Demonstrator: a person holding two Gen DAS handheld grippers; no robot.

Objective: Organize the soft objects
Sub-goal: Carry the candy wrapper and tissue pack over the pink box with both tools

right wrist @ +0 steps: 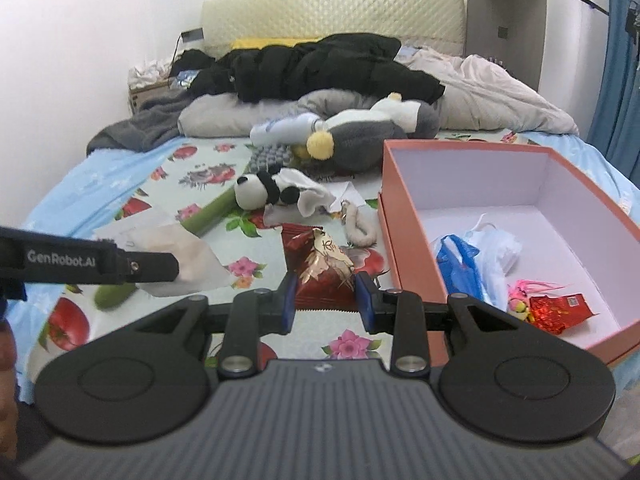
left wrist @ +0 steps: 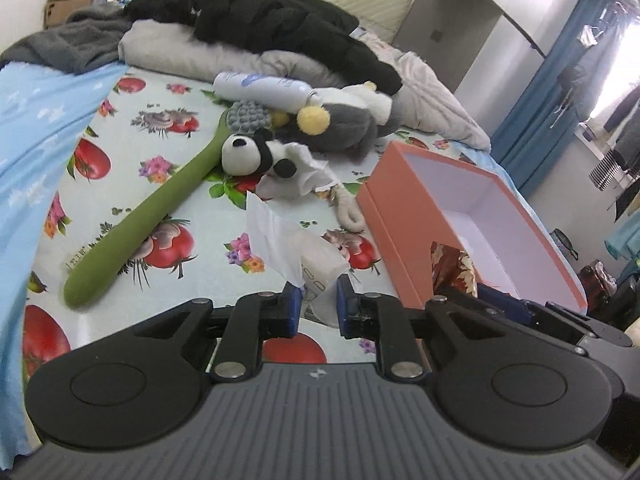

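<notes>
Tissue pack: pinched in the left claw, low over the bed, one white sheet sticking up.
Red packet: clamped between the right claw pads, just left of the orange box wall.
Box: open-topped, on the bed's right edge; a blue-and-white bag inside.
Panda plush: on the bed beyond, beside a green brush.

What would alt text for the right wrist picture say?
The right gripper clamps a red and gold packet above a flowered bed sheet, beside an open orange box. A panda plush lies beyond.
</notes>
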